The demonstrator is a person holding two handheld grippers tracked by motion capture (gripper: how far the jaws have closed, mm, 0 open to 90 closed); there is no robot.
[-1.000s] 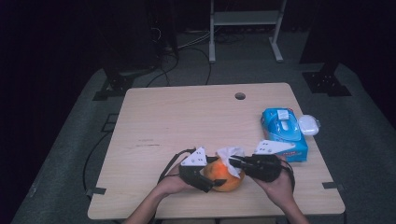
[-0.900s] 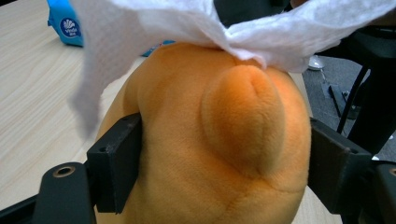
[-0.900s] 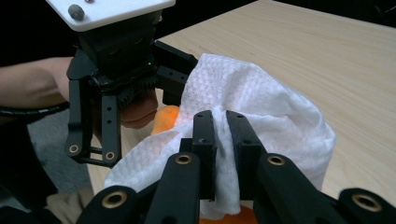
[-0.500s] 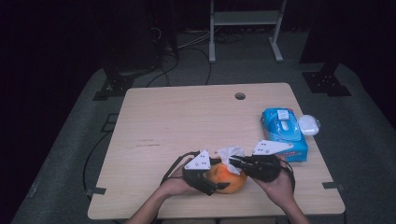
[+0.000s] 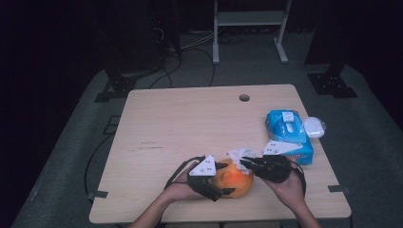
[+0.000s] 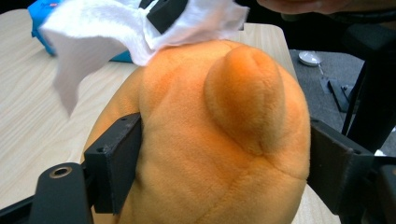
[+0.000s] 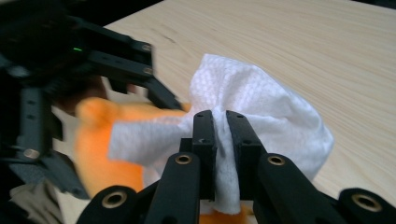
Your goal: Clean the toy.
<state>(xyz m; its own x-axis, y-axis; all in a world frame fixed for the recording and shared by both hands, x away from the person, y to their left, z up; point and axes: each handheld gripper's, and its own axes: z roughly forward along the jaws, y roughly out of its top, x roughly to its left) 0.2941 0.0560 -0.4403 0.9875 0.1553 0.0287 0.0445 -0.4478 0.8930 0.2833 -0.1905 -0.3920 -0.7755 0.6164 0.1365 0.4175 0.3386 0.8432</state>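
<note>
Item: orange plush toy (image 5: 234, 178), lower centre of the high view, clamped between my left gripper (image 5: 215, 183) jaws. Right gripper (image 5: 248, 164) pinched on white wipe (image 5: 240, 154), pressed against toy's upper right (wiping side, right hand nearer)

Both claws, left (image 5: 222, 183) and right (image 5: 247, 164), clamped, tips nearly meeting.

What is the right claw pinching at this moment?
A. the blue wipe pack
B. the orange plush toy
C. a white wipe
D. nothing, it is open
C: in the right gripper view the right claw is shut on the white wipe, which lies against the orange plush that the left claw clamps.
</note>
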